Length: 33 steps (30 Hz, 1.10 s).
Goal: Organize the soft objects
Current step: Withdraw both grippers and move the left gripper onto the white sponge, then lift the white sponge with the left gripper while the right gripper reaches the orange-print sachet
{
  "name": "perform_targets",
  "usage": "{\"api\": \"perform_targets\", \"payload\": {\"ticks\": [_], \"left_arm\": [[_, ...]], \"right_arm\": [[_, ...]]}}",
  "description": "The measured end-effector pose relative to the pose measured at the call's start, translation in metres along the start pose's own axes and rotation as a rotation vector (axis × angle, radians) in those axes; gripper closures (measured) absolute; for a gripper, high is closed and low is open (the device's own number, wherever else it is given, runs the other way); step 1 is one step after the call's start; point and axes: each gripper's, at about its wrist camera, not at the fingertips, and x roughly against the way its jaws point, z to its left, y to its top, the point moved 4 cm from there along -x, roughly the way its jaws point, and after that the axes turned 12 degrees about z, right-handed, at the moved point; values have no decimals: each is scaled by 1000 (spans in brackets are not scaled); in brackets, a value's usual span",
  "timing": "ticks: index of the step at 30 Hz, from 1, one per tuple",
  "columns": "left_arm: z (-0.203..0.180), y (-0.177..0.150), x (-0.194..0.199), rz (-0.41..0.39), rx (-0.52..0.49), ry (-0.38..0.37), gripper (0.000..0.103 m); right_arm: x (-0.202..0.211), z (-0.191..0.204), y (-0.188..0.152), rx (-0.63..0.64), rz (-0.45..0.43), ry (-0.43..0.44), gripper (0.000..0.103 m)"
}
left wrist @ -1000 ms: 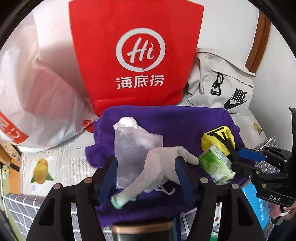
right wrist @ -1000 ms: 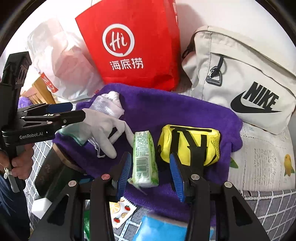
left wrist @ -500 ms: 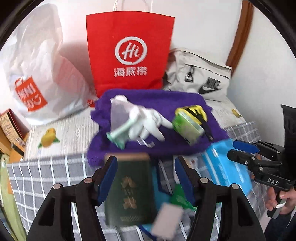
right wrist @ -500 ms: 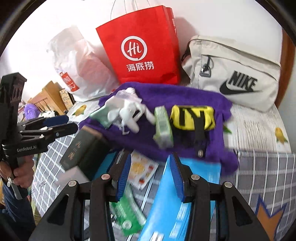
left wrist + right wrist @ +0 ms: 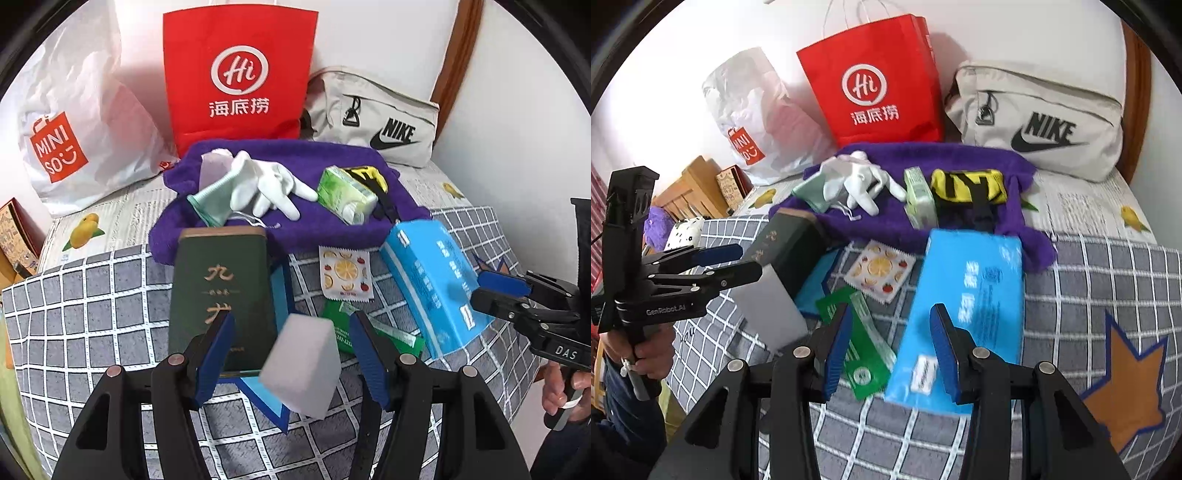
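A purple towel (image 5: pixel 332 229) (image 5: pixel 960 158) lies at the back of the bed. On it rest a white glove (image 5: pixel 266 184) (image 5: pixel 860 181), a green tissue pack (image 5: pixel 345 194) (image 5: pixel 919 201) and a yellow pouch (image 5: pixel 371 175) (image 5: pixel 967 186). A white sponge block (image 5: pixel 301 363) (image 5: pixel 768 314) sits between the fingers of my left gripper (image 5: pixel 291 354), which is open. My right gripper (image 5: pixel 892 345) is open and empty above a blue tissue pack (image 5: pixel 964 314) (image 5: pixel 432 280).
A dark green box (image 5: pixel 221 291) (image 5: pixel 786 251), a fruit-print sachet (image 5: pixel 345 273) (image 5: pixel 881 267) and a green sachet (image 5: pixel 857 347) lie on the checked blanket (image 5: pixel 1089 295). A red paper bag (image 5: pixel 236 74), a white Miniso bag (image 5: pixel 74 122) and a Nike bag (image 5: pixel 1041 122) stand behind.
Both grippers have pulled back from the purple towel toward the front. The glove, tissue pack and pouch stay on the towel. The sponge and blue pack now lie near the fingers.
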Motion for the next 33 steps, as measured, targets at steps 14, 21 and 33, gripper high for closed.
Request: {"api": "perform_targets", "payload": {"ticks": [14, 21, 33], "left_arm": [[-22, -33, -7, 51, -55, -30, 41], [-27, -40, -14, 55, -55, -16, 41], [-55, -41, -39, 46, -159, 98, 70]], "right_arm": [[-3, -4, -31, -41, 23, 32, 59], [-1, 1, -41, -34, 27, 40, 59], [4, -6, -58, -53, 37, 40, 59]]}}
